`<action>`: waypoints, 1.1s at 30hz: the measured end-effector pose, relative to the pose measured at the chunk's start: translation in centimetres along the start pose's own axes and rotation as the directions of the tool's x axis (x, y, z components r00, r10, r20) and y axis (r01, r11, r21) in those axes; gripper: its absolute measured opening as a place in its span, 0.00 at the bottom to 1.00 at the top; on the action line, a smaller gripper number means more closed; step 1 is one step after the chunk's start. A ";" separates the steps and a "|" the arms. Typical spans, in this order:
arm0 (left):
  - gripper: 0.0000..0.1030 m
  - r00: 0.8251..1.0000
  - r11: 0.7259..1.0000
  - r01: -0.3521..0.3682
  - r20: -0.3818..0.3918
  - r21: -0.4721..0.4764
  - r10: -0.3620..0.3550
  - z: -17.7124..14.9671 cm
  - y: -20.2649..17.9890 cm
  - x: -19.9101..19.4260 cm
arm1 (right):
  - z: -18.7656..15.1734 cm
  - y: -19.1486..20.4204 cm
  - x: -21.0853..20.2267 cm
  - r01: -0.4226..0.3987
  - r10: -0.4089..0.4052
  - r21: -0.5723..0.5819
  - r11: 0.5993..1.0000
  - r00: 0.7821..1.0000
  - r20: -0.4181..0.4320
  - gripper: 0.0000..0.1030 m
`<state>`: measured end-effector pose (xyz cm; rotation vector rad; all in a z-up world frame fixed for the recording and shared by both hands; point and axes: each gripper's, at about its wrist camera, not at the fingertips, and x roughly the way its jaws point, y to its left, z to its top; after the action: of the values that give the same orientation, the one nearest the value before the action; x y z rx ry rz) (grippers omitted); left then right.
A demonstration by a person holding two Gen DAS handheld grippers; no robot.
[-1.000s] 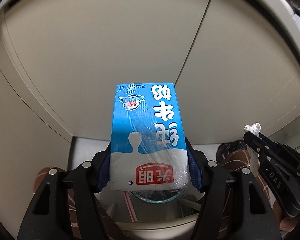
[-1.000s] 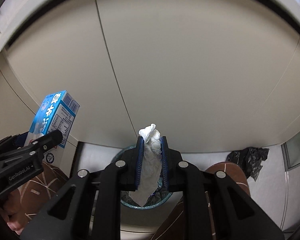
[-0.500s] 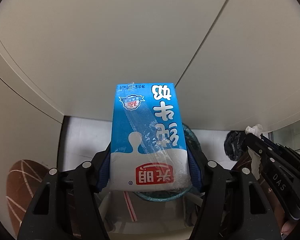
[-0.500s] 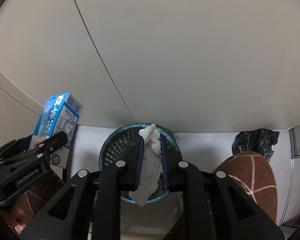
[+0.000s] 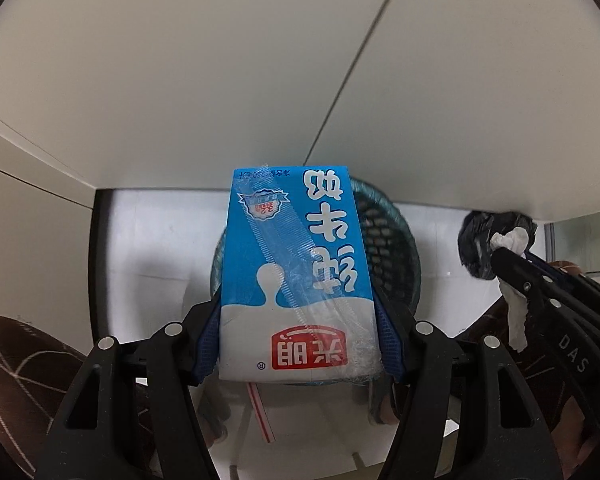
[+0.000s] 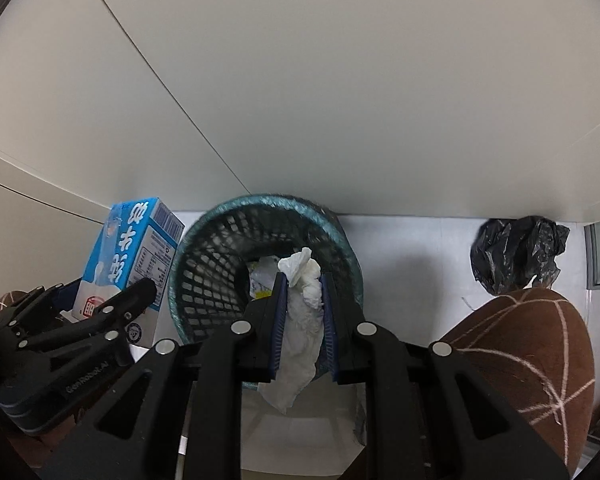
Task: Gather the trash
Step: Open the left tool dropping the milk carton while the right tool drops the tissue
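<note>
- Furthest left of the wastebasket [image 6: 204,280], in the right wrist view, the left gripper [image 6: 112,300] clamps its pads on a blue-and-white milk carton [image 6: 128,264]; the carton hangs just beside the basket's left rim, printed side tilted toward the camera.
- Seen from the left wrist view, the same milk carton [image 5: 296,276] is held upside down between the left gripper [image 5: 300,344], blue pads pressed on its two narrow sides near the end with the red label, and it covers the left part of the wastebasket [image 5: 396,248] behind it.
- At the centre, the dark green mesh wastebasket stands on a pale floor against a beige wall, with some paper scraps lying in its bottom.
- Directly over the wastebasket's opening, the right gripper [image 6: 303,316] is closed tight on a crumpled white tissue [image 6: 304,320], which sticks out above the pads and droops below them.
- To the right of the wastebasket, well apart from it, a crumpled black plastic bag [image 6: 516,252] lies on the floor by the wall.
- Nearer the camera than that bag, right of the wastebasket, a brown patterned shape [image 6: 532,352] fills the lower corner; what it is I cannot tell.
</note>
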<state>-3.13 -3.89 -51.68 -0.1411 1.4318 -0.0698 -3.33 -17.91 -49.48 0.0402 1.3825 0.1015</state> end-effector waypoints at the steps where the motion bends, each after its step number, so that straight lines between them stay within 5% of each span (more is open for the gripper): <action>1: 0.60 1.000 1.000 -0.001 -0.011 0.004 0.001 -0.1 -0.2 0.4 | 0.0 -0.2 0.4 -0.003 0.003 0.002 1.000 1.000 -0.009 0.16; 16: 0.62 0.999 0.999 -0.006 -0.042 0.033 0.008 0.0 -1.2 2.7 | 0.0 -0.6 2.7 -0.015 0.015 0.001 1.000 0.998 -0.066 0.16; 33: 0.94 0.994 0.995 -0.097 0.046 -0.030 0.098 0.8 3.7 -1.0 | 0.6 2.8 4.4 -0.075 0.069 -0.089 0.993 0.995 -0.071 0.17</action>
<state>-2.65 -0.05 -51.15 -0.0951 1.3907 0.0336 -2.10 -14.67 -53.43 0.0100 1.4432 0.2286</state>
